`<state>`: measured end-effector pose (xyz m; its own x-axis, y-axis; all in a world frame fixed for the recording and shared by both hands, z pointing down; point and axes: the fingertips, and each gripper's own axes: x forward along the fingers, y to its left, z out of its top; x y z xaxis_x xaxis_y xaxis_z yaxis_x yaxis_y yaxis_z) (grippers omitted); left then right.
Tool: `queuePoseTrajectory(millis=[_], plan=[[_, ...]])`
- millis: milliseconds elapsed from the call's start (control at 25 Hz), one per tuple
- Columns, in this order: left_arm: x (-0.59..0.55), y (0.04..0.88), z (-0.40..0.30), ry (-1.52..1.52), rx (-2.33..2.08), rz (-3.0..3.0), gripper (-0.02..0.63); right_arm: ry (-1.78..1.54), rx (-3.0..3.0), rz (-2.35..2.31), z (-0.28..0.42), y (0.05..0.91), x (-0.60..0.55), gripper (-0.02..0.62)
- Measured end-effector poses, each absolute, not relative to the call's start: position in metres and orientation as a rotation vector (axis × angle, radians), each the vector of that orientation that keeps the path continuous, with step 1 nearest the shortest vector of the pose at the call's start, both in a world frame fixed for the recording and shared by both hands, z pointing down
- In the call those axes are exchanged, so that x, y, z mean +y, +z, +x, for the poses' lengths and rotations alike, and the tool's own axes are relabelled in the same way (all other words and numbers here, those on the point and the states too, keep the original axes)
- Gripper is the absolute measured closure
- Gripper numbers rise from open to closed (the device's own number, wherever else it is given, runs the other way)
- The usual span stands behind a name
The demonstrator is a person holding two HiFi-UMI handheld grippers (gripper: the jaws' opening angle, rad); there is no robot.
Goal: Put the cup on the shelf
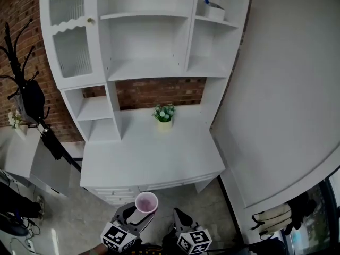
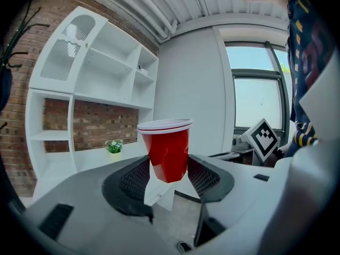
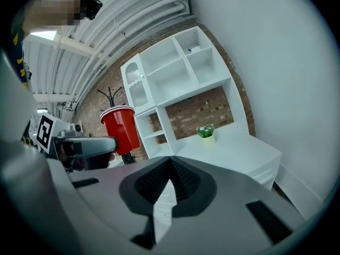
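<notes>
White shelf unit (image 1: pixel 150 68) on brick wall (image 1: pixel 154 92), desk top (image 1: pixel 154 158) below.
Left gripper (image 2: pixel 169 173) — pads clamped on the lower body of the red cup (image 2: pixel 169 145); cup upright, carried well short of the unit.
Right gripper (image 3: pixel 169 180): jaws together, empty.
Handling: hold the rim level, approach an open bay squarely, clear the flower pot (image 1: pixel 164 114), seat the base flat before release.

A small potted plant (image 1: pixel 164 114) stands before a brick wall (image 1: pixel 154 92).
</notes>
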<state>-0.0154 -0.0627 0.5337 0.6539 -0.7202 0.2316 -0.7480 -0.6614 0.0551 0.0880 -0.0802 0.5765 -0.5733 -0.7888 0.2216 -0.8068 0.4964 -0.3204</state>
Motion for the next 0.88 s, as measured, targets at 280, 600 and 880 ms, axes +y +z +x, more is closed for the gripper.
queuePoseTrajectory(millis=[280,600,880], plan=[[-0.141,0.511,0.014,0.257,-1.314,2.714,0.382,0.58,-2.701,1.394,0.128,0.56,-0.156,0.602],[-0.206,0.49,0.031,0.202,-1.436,2.664,0.382,0.53,-2.773,1.321,0.156,0.539,-0.225,0.602],[-0.238,0.473,0.023,0.191,-1.59,2.611,0.382,0.502,-2.849,1.222,0.165,0.526,-0.258,0.602]])
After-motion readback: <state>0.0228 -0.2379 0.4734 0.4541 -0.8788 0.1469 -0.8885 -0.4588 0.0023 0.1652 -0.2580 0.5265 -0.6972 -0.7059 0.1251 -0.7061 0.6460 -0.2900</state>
